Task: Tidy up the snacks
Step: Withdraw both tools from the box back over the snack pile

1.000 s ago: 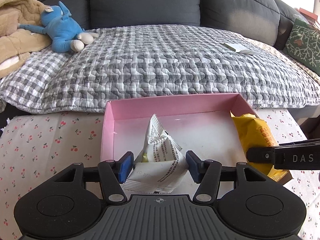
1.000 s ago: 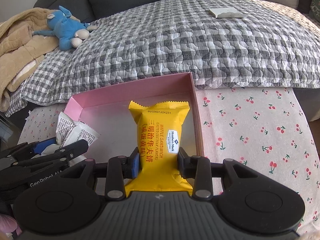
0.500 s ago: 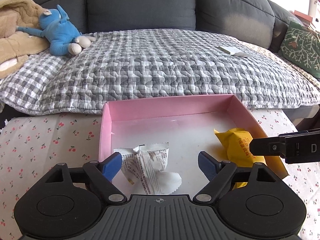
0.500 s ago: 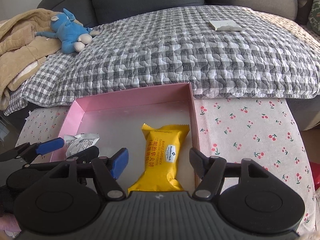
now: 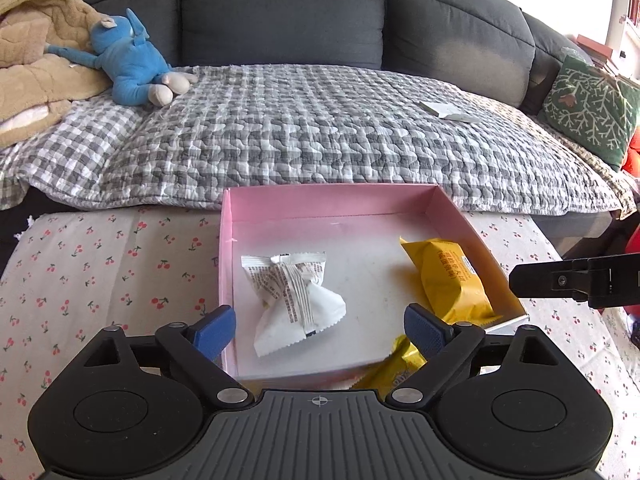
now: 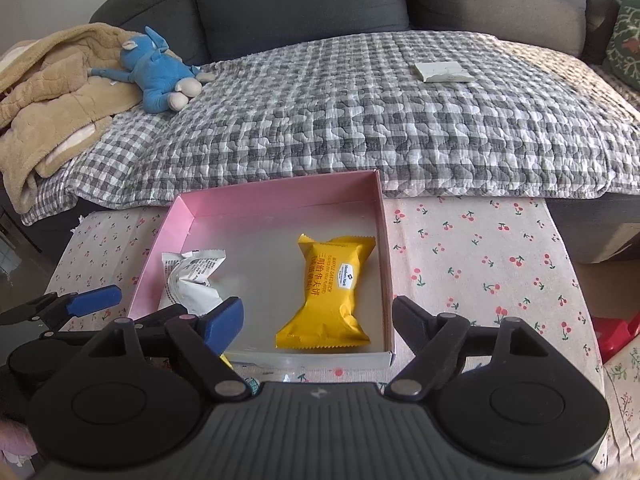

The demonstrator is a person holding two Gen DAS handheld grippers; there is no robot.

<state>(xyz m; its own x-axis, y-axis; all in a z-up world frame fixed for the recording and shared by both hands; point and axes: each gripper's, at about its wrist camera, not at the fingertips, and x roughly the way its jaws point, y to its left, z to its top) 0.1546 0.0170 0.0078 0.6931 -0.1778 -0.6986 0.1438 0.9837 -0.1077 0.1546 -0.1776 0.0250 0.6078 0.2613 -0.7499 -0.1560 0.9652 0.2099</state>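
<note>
Grey sofa (image 5: 280, 12) fills your far view, its seat under a checked quilt (image 5: 320, 128), with a blue plush (image 5: 136, 68) at ten o'clock and a green cushion (image 5: 592, 112) at two. Nearer, a cherry-print cloth (image 5: 100, 264) covers the table and carries the pink box (image 5: 320, 200) dead ahead at twelve. Inside it, the white packet (image 5: 294, 300) lies toward the nine o'clock wall and the yellow packet (image 6: 334, 292) lies by the three o'clock wall, the two well apart. Another yellow wrapper (image 5: 396, 368) shows just outside the near wall. Your left gripper (image 5: 320, 326) stands wide and grips nothing, at the box's near edge. Your right gripper (image 6: 318, 316) is likewise spread wide and empty, short of the yellow packet.
</note>
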